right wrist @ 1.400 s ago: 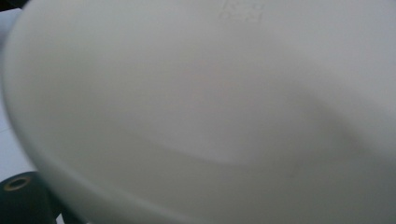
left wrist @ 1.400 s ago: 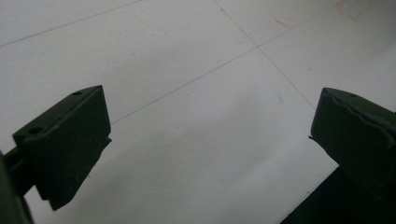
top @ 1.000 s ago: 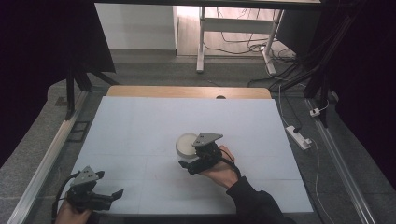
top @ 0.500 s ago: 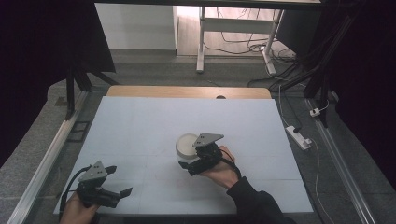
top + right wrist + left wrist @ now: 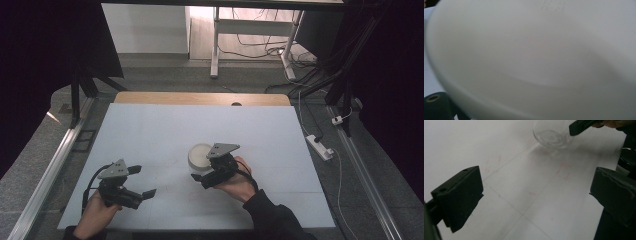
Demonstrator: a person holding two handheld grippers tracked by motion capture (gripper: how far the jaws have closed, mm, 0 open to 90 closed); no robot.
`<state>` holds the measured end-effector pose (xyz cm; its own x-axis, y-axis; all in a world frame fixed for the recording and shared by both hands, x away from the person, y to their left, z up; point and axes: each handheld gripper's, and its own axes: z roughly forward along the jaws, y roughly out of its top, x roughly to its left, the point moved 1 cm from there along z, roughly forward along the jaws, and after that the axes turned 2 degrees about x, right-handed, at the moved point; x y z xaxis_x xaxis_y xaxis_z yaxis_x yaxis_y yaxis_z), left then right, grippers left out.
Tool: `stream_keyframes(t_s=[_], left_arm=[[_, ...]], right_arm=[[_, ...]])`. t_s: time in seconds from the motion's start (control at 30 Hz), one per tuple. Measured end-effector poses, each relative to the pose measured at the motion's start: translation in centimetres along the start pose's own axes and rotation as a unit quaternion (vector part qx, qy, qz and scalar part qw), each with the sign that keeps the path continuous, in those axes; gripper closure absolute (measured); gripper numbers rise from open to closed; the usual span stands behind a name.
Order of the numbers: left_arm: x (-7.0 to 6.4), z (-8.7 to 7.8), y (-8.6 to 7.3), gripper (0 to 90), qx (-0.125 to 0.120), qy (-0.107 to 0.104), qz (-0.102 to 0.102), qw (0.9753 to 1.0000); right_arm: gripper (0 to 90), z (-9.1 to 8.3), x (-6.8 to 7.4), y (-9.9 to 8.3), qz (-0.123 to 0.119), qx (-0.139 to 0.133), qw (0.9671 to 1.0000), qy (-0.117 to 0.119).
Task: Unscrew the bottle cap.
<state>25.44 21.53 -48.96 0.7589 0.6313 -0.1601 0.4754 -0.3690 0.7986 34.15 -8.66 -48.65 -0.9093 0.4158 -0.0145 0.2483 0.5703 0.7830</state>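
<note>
A pale translucent bowl point(image 5: 199, 154) stands upright in the middle of the white table point(image 5: 150, 130). My right gripper point(image 5: 202, 175) is at its near right side, held from below by a hand, apparently shut on the bowl's wall. In the right gripper view the bowl's wall point(image 5: 529, 55) is pressed close, with one black jaw at the bottom left. My left gripper point(image 5: 142, 181) hovers near the front left of the table, open wide and empty. In the left gripper view point(image 5: 536, 195) the bowl point(image 5: 550, 136) lies ahead at the top, with the other gripper's black jaw over its rim.
Faint red pencil marks point(image 5: 564, 170) and thin grid lines cross the table sheet between my left gripper and the bowl. A wooden strip point(image 5: 200, 98) edges the far side. A power strip point(image 5: 320, 146) lies on the floor to the right.
My left gripper has moved a little forward and to the right, toward the bowl. The right gripper and the bowl have stayed put.
</note>
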Motion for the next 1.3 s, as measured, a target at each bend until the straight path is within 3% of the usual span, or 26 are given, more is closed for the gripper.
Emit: stream_keyframes(t_s=[0.2, 0.4, 0.53, 0.67, 0.7, 0.8, 0.83, 0.87, 0.9, 0.93, 1.17, 1.2, 1.23, 1.27, 1.3], left_arm=[[0.1, 1.2, 2.5, 0.0, 0.005, -0.02, 0.003, 0.9998], [0.1, 2.7, 4.2, 0.0, 0.008, -0.029, 0.032, 0.999], [0.4, 3.6, 5.4, 0.0, 0.003, -0.044, 0.058, 0.9973], [0.8, 4.7, 6.8, 0.0, 0.001, -0.079, 0.072, 0.9943], [0.9, 5.3, 7.4, 0.0, -0.002, -0.101, 0.074, 0.9921], [0.8, 5.9, 8.1, 0.0, -0.002, -0.116, 0.081, 0.99], [0.6, 6.5, 8.7, 0.0, 0.0, -0.127, 0.093, 0.9876], [0.6, 6.5, 8.7, 0.0, 0.0, -0.127, 0.093, 0.9876], [0.3, 7.0, 9.2, 0.0, 0.005, -0.132, 0.106, 0.9856], [0.3, 7.0, 9.2, 0.0, 0.005, -0.132, 0.106, 0.9856], [-0.3, 8.2, 10.5, 0.1, 0.012, -0.155, 0.142, 0.9776], [-0.3, 8.4, 10.7, 0.7, 0.009, -0.17, 0.149, 0.9741], [-0.3, 8.4, 10.7, 1.1, 0.009, -0.17, 0.149, 0.9741], [-0.3, 8.7, 10.8, 1.5, 0.005, -0.19, 0.158, 0.9689], [-0.3, 8.7, 10.8, 1.8, 0.005, -0.19, 0.158, 0.9689]], right_arm=[[6.5, 0.0, 0.1, 0.0, -0.002, -0.001, 1.0, 0.006], [6.5, 0.0, 0.2, 0.0, -0.002, -0.003, 0.9999, 0.013], [6.5, 0.1, 0.3, 0.0, -0.004, 0.001, 0.9998, 0.018], [6.5, 0.3, 0.5, 0.0, -0.009, 0.004, 0.9997, 0.024], [6.5, 0.4, 0.5, 0.0, -0.01, 0.005, 0.9996, 0.025], [6.5, 0.4, 0.5, 0.0, -0.01, 0.005, 0.9996, 0.027], [6.5, 0.4, 0.5, 0.0, -0.013, 0.006, 0.9995, 0.029], [6.5, 0.4, 0.5, 0.0, -0.013, 0.006, 0.9995, 0.029], [6.5, 0.5, 0.6, 0.0, -0.015, 0.006, 0.9993, 0.032], [6.5, 0.5, 0.6, 0.0, -0.015, 0.006, 0.9993, 0.032], [6.5, 0.7, 1.0, 0.1, -0.023, 0.007, 0.9986, 0.048], [6.5, 0.7, 1.0, 0.1, -0.025, 0.007, 0.9985, 0.049], [6.5, 0.7, 1.0, 0.1, -0.026, 0.007, 0.9983, 0.052], [6.5, 0.8, 1.1, 0.1, -0.027, 0.007, 0.9982, 0.053], [6.5, 0.8, 1.1, 0.2, -0.028, 0.008, 0.9982, 0.053]])
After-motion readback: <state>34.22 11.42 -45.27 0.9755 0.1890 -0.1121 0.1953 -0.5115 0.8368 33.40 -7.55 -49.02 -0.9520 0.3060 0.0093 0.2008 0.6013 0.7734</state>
